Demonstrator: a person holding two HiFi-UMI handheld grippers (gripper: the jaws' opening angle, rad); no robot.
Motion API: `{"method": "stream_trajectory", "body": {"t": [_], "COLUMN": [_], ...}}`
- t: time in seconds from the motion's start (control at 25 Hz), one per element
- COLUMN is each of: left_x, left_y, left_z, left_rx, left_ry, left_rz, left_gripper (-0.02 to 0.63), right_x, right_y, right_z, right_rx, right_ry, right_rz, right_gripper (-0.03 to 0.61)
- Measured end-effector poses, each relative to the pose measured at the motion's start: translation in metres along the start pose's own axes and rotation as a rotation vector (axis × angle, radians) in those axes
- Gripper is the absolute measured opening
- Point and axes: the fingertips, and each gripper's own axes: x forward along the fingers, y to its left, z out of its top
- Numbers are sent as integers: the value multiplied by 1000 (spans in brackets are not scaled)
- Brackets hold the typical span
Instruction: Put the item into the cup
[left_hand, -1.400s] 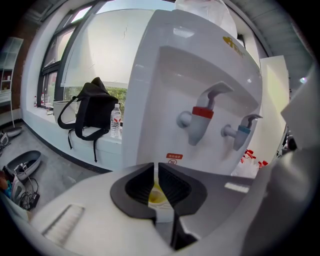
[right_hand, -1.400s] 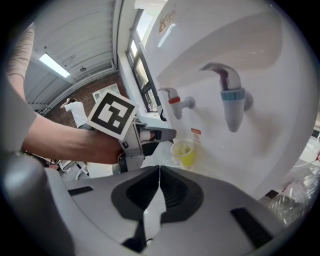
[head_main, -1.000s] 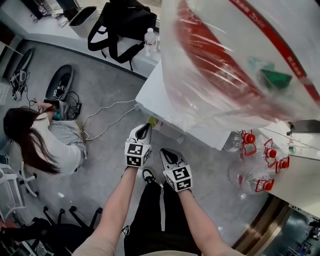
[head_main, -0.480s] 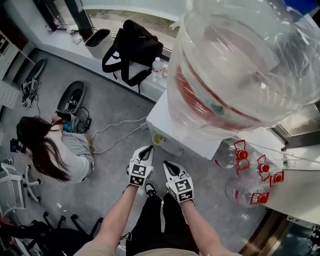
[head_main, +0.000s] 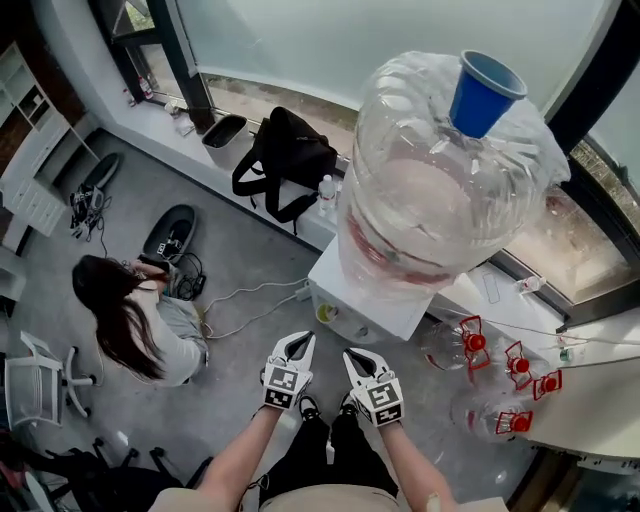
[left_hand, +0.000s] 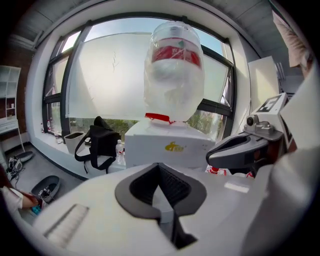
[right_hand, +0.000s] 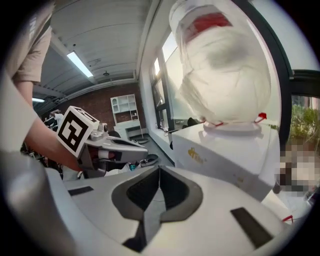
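Note:
A blue cup (head_main: 483, 92) stands upside down on top of a large clear water bottle (head_main: 430, 200), which sits on a white dispenser (head_main: 365, 300). The same bottle (left_hand: 174, 75) and dispenser (left_hand: 170, 145) fill the left gripper view ahead of the jaws. My left gripper (head_main: 300, 343) and right gripper (head_main: 353, 357) are held side by side, low in front of the dispenser, both shut with nothing between the jaws. No loose item shows in any view. In the right gripper view the right gripper (right_hand: 159, 172) points at the dispenser (right_hand: 225, 150).
A person (head_main: 140, 320) sits on the floor at the left among cables. A black backpack (head_main: 290, 165) rests on the window ledge. Several spare water bottles with red caps (head_main: 490, 380) lie at the right. A chair (head_main: 30, 380) stands at the far left.
The head view has pulled back and risen, so the whole bottle and the blue cup on it now show. Both grippers stay shut, side by side, lower in the frame.

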Motion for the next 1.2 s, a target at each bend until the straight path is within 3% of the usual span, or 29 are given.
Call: {"method": "stream_trajectory", "body": {"t": [0.28, 0.48, 0.6, 0.76, 1.2], "left_x": [-38, -71, -86, -109, -176], "left_y": [-25, -41, -51, -56, -44], "left_z": [49, 84, 111, 145, 233], "left_rx": [-30, -23, 24, 66, 77], "left_ry": [-35, -84, -132, -197, -367], "left_rz": [0, -1, 14, 49, 134], "left_gripper": [8, 8, 8, 8, 8], "right_x": [-38, -64, -83, -111, -156], "right_y": [7, 34, 38, 41, 40], "right_z": [59, 99, 128, 169, 254], "right_rx": [-17, -179, -174, -197, -250], "right_ry": [-59, -101, -150, -233, -415], "right_rz": [10, 38, 53, 27, -37], "right_gripper": [12, 11, 11, 11, 12]}}
